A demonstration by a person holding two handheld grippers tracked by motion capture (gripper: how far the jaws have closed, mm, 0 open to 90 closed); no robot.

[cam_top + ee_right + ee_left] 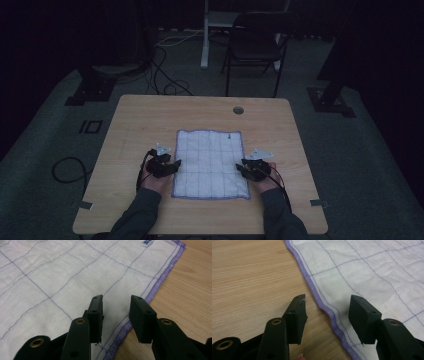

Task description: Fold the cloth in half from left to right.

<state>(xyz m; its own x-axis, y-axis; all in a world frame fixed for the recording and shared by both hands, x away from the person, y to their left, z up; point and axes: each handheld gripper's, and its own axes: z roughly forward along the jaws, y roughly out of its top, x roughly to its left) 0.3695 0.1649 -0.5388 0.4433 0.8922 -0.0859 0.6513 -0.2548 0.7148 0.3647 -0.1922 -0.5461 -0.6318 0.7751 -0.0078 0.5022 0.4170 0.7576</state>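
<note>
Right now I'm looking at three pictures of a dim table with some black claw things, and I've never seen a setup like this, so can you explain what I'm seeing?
A person sits at a wooden table with a hand-held gripper in each hand: a black tool with two jaws. The high view looks down from above; the left hand-held gripper is at its left, the right hand-held gripper at its right. The other two pictures come from small cameras riding on each tool, looking along its jaws. On the table lies a flat white quilted cloth with a purple hem. Each tool sits at a side edge of the cloth with its jaws open. Nothing is held.
</note>
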